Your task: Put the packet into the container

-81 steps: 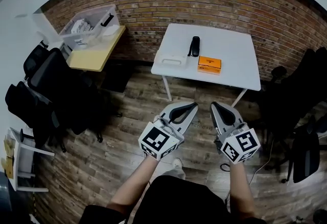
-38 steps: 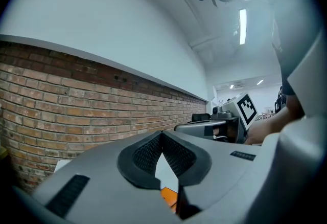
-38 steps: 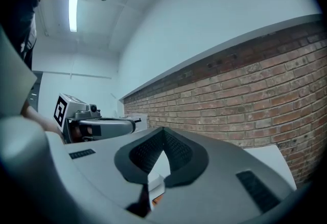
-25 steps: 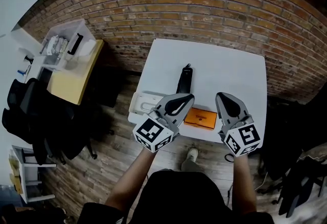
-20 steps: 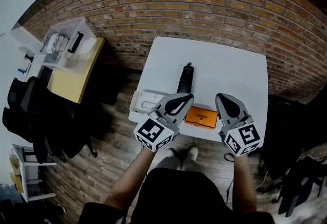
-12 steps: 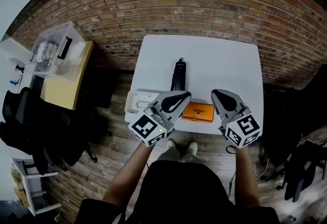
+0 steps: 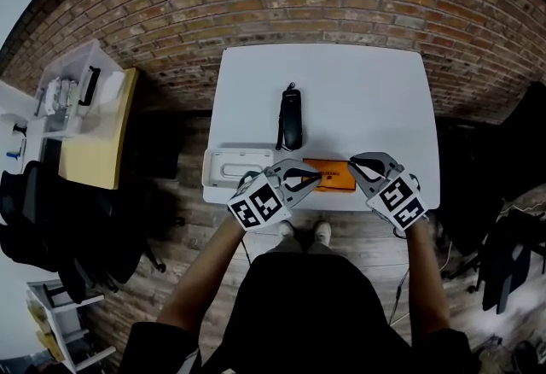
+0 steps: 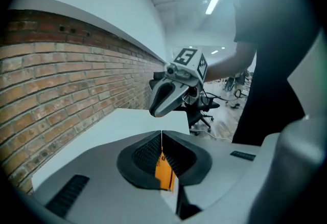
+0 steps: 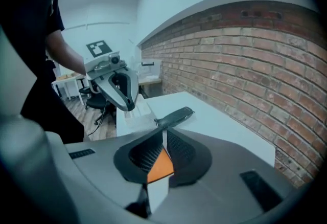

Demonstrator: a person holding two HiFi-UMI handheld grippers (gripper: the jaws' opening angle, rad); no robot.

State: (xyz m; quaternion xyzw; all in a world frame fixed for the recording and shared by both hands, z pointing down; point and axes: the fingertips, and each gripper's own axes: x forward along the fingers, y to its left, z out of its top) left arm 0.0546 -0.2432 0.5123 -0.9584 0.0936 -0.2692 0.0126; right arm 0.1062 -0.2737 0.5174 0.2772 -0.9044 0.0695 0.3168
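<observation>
Both grippers, well short of the table in the earliest frame, now sit low over its near edge, one at either end of the packet.

- Packet (image 7: 333, 176): orange, flat on the table (image 7: 367, 82), close to the near edge. Long axis runs left to right, parallel to that edge. Left end points at the container, right end at the right gripper. Not held.
- Left gripper (image 7: 316, 178): jaws fully together, nothing between them. Tip lies over the packet's left end; orange shows below the closed tips in its own view.
- Right gripper (image 7: 355, 164): jaws likewise closed and empty, tip just beside the packet's right end.
- Container (image 7: 223, 167): white, shallow, just left of the packet on the same edge, long axis also left to right.
- Handset (image 7: 292, 118): black, farther in, long axis front to back.

Step in hand, judged: approach before the grasp. To do it well, one gripper should spread its jaws first, then take the packet across its short side so it stays level. The carry would then be a short sideways move left, ending with the packet's length in line with the container's.
</observation>
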